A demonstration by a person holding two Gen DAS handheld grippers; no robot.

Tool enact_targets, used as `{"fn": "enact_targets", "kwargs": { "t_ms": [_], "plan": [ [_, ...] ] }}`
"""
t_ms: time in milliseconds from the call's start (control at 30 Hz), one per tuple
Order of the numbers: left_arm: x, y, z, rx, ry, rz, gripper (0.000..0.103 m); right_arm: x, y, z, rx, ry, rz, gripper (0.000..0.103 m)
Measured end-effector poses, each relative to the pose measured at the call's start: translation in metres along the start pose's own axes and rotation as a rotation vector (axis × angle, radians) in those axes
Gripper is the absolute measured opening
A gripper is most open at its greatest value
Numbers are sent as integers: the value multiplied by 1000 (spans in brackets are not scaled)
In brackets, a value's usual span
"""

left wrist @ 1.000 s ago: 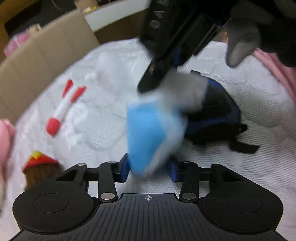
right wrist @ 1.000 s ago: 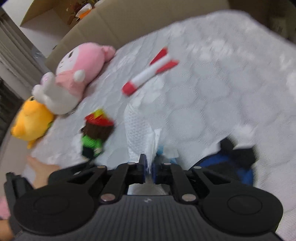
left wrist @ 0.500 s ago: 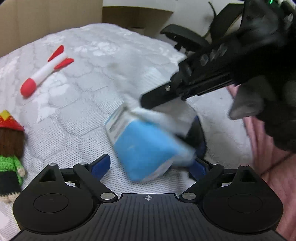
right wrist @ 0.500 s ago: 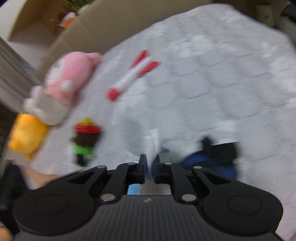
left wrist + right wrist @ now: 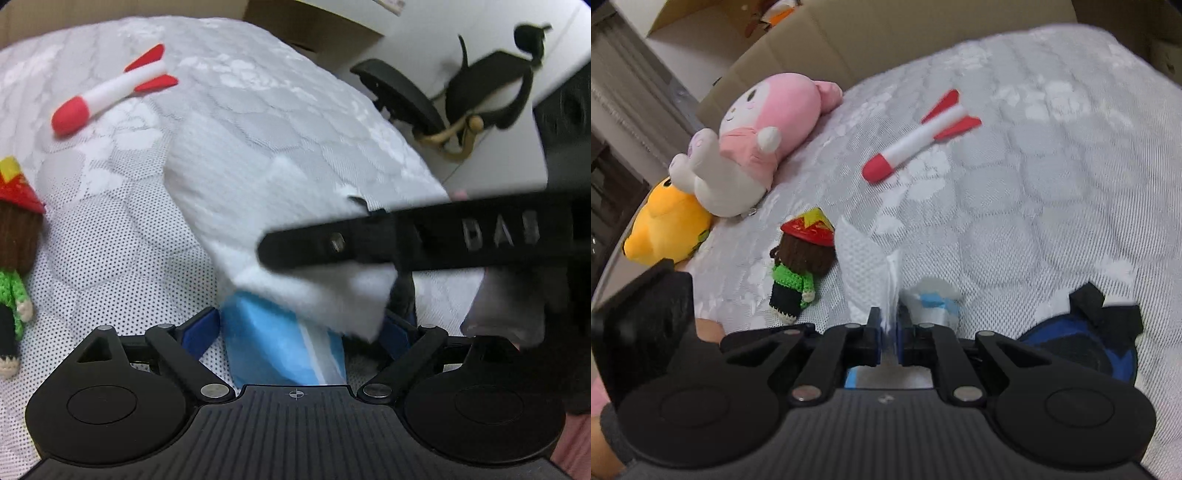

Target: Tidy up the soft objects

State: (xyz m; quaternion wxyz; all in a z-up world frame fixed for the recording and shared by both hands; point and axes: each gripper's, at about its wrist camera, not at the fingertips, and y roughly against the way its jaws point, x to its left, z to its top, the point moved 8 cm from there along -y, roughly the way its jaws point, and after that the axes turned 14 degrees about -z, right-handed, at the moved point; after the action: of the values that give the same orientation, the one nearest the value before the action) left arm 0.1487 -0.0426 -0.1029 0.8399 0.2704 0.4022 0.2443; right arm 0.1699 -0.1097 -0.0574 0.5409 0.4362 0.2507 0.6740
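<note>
Left gripper [image 5: 301,332]: jaws spread wide, blue tissue pack [image 5: 284,350] loose between them at 6 o'clock on the mattress [image 5: 258,110]. Right gripper [image 5: 888,330]: jaws clamped on a white tissue sheet [image 5: 866,269] drawn upward. Step judged: extracting the tissue; next, pull it clear without dragging the pack.

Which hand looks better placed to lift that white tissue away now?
The right gripper: its jaws already pinch the white tissue. The left gripper stands open around the blue pack, gripping nothing.
</note>
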Motion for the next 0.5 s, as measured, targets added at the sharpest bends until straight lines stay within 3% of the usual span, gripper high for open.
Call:
{"fn": "enact_targets", "kwargs": {
  "t_ms": [333, 500],
  "plan": [
    [14, -6, 2, 3, 79, -97, 96, 0, -7, 5, 8, -58, 52, 10],
    [9, -18, 10, -32, 55, -56, 96, -22, 1, 10, -25, -82, 23, 10]
  ]
}}
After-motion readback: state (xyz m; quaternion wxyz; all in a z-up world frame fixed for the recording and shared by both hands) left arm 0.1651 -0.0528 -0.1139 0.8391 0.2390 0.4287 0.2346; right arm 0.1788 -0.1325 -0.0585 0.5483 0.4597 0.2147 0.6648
